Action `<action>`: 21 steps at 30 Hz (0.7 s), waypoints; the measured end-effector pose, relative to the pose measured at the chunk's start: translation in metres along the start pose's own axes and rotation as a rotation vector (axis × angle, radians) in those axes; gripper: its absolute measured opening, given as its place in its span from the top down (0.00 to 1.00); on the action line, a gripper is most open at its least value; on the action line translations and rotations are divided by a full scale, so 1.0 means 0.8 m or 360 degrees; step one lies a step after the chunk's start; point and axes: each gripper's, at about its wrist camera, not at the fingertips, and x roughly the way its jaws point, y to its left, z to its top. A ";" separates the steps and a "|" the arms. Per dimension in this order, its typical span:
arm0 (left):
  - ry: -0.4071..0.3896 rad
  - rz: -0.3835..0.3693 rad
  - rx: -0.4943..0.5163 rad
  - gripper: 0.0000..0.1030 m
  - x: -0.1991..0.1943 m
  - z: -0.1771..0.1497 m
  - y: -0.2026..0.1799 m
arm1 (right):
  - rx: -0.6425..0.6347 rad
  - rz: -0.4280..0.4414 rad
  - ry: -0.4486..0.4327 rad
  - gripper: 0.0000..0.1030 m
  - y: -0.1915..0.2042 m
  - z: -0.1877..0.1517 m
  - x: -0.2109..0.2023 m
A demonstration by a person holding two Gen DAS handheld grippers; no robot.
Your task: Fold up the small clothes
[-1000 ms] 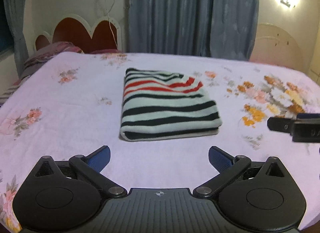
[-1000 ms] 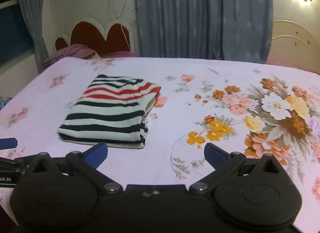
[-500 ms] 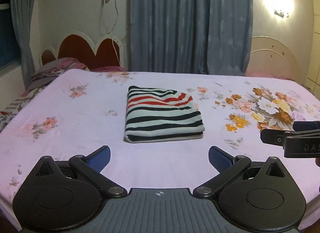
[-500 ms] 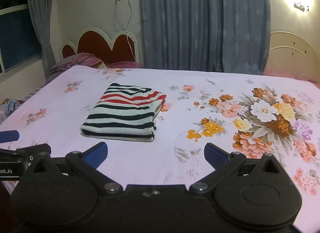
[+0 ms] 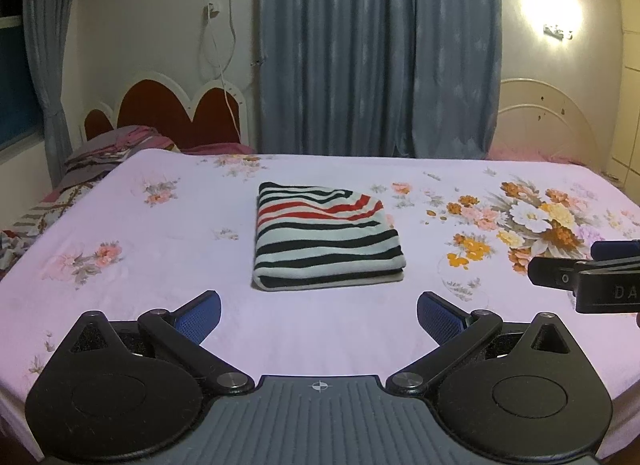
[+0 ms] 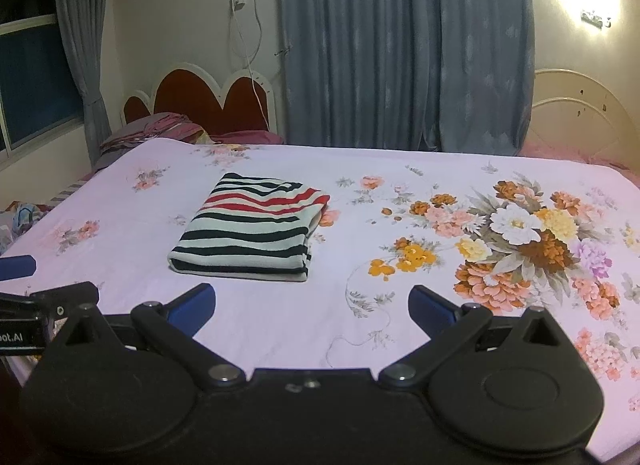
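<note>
Striped garment (image 5: 326,243) sits folded into a compact rectangle mid-bed on the floral bedsheet (image 5: 160,265), layers stacked, open edges on its right side, fold facing the cameras. Left gripper (image 5: 319,315) is clear of the cloth with fingers spread wide, nothing between them; right gripper (image 6: 312,307) the same, fingers apart and empty, hovering near the bed's front edge. Each gripper shows at the margin of the other's view, both well apart from the garment. Looks to me like the fold is basically done and this is the retreat/check step. To do it well: keep both grippers high and off the sheet so nothing drags the stack, confirm edges line up; the lower layer peeks out slightly at the front right corner, so if tidying, pinch only that corner and nudge it under, no lifting the whole pile
</note>
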 end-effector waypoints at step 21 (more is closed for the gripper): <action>-0.0025 0.0000 0.0021 0.00 0.004 0.005 0.004 | -0.0003 0.0000 -0.0006 0.01 0.005 0.003 0.001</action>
